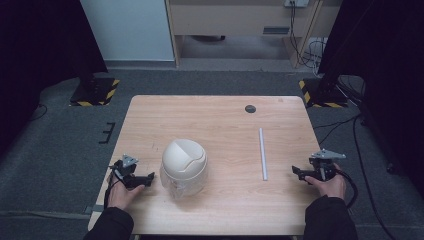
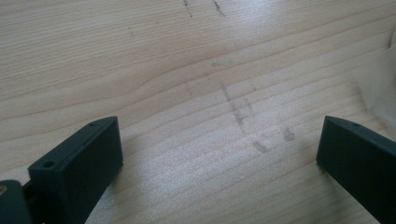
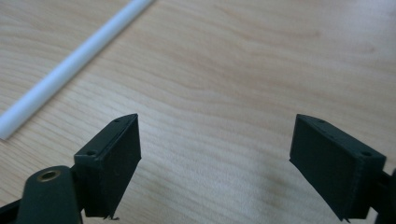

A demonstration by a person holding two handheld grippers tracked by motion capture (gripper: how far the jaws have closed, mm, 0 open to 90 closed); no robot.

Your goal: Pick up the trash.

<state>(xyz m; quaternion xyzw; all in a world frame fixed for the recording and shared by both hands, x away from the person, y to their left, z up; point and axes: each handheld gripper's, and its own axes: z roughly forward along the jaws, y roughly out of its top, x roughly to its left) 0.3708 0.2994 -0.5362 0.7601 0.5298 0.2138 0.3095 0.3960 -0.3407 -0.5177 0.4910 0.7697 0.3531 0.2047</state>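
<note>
Both units rest low at the near edge of the tabletop point(image 1: 220, 115), one at each side, a placement that reads as a ready stance with nothing engaged. The left hand-held gripper point(image 1: 148, 179) stands released, jaws wide over bare wood, just beside the domed bin point(image 1: 184, 167), its likely object. The right hand-held gripper point(image 1: 299, 173) is likewise released and empty, near the white tube point(image 1: 262, 153). The bin sits left of centre: a cream dome with a swing flap over a clear, glossy lower body. The tube lies straight, thin, matte white, right of centre.
</note>
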